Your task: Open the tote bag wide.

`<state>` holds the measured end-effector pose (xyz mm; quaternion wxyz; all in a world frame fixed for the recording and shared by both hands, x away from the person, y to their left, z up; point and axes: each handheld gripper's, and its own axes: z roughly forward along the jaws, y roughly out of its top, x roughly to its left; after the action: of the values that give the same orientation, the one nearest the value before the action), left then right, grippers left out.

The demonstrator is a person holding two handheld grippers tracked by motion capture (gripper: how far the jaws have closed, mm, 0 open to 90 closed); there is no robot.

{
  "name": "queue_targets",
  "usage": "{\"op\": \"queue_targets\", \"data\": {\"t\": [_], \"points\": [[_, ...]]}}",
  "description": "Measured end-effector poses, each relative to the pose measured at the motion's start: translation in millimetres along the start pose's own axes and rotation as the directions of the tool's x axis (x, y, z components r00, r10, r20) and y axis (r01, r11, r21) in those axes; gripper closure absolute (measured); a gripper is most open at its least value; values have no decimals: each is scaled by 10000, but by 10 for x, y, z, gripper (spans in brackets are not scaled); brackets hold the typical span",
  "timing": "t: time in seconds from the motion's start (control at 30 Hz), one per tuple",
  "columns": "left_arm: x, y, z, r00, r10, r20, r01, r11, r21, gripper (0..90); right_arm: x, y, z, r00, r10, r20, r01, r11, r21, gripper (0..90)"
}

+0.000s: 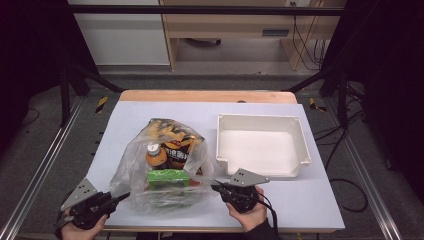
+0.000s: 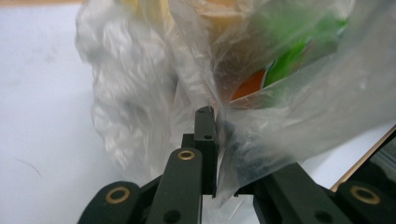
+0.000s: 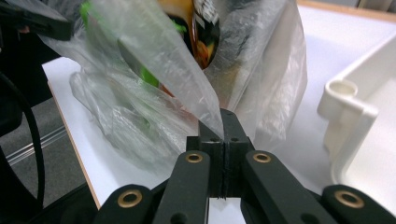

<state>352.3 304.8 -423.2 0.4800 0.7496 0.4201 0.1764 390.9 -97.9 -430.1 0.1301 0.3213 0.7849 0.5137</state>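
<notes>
Both claws clamped on the plastic bag (image 1: 165,165) near the desk's front edge: left gripper (image 1: 121,196), right gripper (image 1: 216,187). Step looks like spreading the mouth. Next: pull apart evenly toward the white bin (image 1: 300,145).

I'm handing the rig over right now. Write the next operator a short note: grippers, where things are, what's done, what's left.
Left gripper: shut on the clear plastic bag, pinching film at its near-left edge.
Right gripper: shut on the same bag, jaws pressed together on a fold at its near-right edge.
The bag lies on the white mat, its mouth towards the person. Inside it: a green box, an orange-capped bottle and a dark snack packet.
The white tray to the right holds nothing.
Done: both sides of the bag gripped.
Left, probably: spread the mouth and move the items to the tray.
</notes>
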Motion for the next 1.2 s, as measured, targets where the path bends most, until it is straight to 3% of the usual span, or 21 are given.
{"op": "queue_targets", "data": {"t": [0.17,0.37,0.63,0.83,0.87,1.0,1.07,1.1,1.2], "points": [[42,-85,146,9998,-218,-49,220,9982,562,826,-15,-86,60,9999,117,86,-120,9993,356,900],[64,-166,257,9998,-129,-137,142,9953,953,810,-30,-182,159,9993,202,311,-226,9966,791,893],[39,-239,389,9984,489,-285,-453,9923,1149,785,-78,-311,320,9966,289,770,-380,9921,1194,884],[21,-257,436,9962,777,-393,-726,9903,1183,777,-86,-368,422,9939,-30,1105,-132,9892,1457,821],[23,-261,440,9962,788,-377,-738,9902,1188,777,-91,-376,427,9940,-68,1089,-92,9893,1455,808],[21,-269,435,9962,776,-406,-727,9911,1114,778,-95,-350,320,9967,-127,800,36,9935,1137,621],[20,-270,436,9962,776,-403,-727,9910,1122,779,-89,-336,275,9973,-101,729,31,9955,948,599],[19,-270,437,9957,826,-412,-775,9905,1138,782,-67,-280,152,9985,-118,539,95,9990,428,529],[18,-272,438,9957,830,-413,-777,9903,1150,786,-46,-222,72,9988,-166,467,163,9998,71,499]]}}
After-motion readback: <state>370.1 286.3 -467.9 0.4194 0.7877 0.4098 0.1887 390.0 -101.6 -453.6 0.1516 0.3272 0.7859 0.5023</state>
